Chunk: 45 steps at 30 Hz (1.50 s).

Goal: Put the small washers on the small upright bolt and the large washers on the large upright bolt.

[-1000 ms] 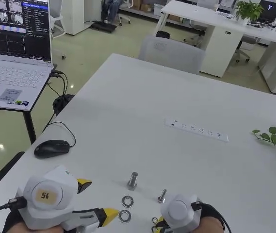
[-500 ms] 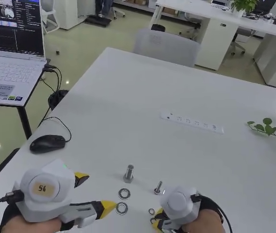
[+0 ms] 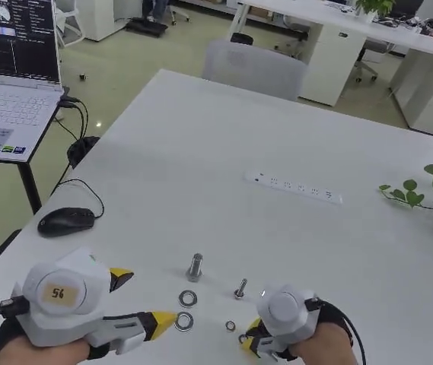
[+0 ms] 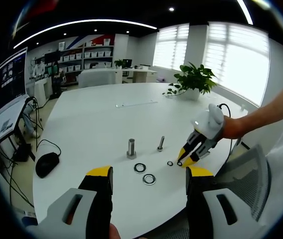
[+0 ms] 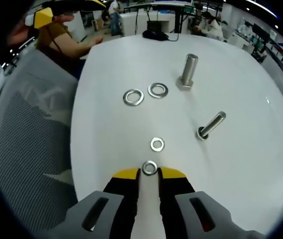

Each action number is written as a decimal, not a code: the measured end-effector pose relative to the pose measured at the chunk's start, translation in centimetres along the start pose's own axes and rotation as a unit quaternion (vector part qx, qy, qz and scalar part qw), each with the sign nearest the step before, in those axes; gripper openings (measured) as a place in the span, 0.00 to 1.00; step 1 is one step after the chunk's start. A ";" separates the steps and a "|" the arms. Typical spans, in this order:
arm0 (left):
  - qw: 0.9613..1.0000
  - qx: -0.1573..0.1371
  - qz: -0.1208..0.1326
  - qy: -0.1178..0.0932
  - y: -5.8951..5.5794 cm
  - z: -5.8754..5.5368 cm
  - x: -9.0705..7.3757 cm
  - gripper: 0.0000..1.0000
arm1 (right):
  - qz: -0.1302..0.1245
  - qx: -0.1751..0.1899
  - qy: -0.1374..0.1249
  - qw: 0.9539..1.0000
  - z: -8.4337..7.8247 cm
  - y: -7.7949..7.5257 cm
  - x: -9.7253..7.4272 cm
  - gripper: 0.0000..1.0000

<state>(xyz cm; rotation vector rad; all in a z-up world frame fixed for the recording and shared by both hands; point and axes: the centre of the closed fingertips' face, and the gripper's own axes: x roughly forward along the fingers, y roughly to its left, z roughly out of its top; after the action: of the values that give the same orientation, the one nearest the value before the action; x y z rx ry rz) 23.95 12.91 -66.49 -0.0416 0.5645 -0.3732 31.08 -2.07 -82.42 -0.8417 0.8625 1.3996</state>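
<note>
Steel on white: two bolts stand upright on the table [image 3: 292, 129], the large bolt [image 3: 195, 267] and the small bolt [image 3: 240, 288] near each other. Both are bare, no washer on either yet.
Just changed: the head view has swung, so the whole bench slides up and left in frame. Bolts and washers hold the same layout as a second ago, nothing threaded. By my read the first pickup is only starting.
Right gripper [image 5: 149, 173]: jaws drawn in to a narrow slot, and it's still low at the table edge. One small washer [image 5: 145, 168] sits right at the tips. Pinched or merely lying there, I cannot tell.
Second small washer [image 5: 152, 145]: flat on the table just ahead, between those tips and the small bolt.
Left gripper [image 3: 144, 297]: spread wide, holding nothing, one tip just beside the large washers [image 5: 126, 97].
Large washers: flat, side by side, near the large bolt.
Hard to see: in the head view the right gripper's body covers its own tips, and both hands are cut off at the bottom edge.
</note>
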 end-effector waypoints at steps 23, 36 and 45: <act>1.000 -0.004 -0.007 0.003 -0.9 -0.5 0.4 0.58 | 0.034 -0.037 -0.003 0.999 0.3 -0.3 0.2 0.13; 1.000 -0.010 -0.004 0.005 -0.4 -0.8 0.8 0.58 | 0.056 -0.113 0.003 0.992 0.2 0.3 0.0 0.21; 1.000 -0.013 0.003 0.005 0.2 -0.7 0.5 0.58 | 0.106 -0.229 0.052 0.966 0.1 -0.1 0.1 0.16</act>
<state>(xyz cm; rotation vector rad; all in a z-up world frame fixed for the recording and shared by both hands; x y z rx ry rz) 24.03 12.99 -67.35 -0.0626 0.5796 -0.3602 31.19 -1.97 -82.46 -1.2096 0.7316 1.7934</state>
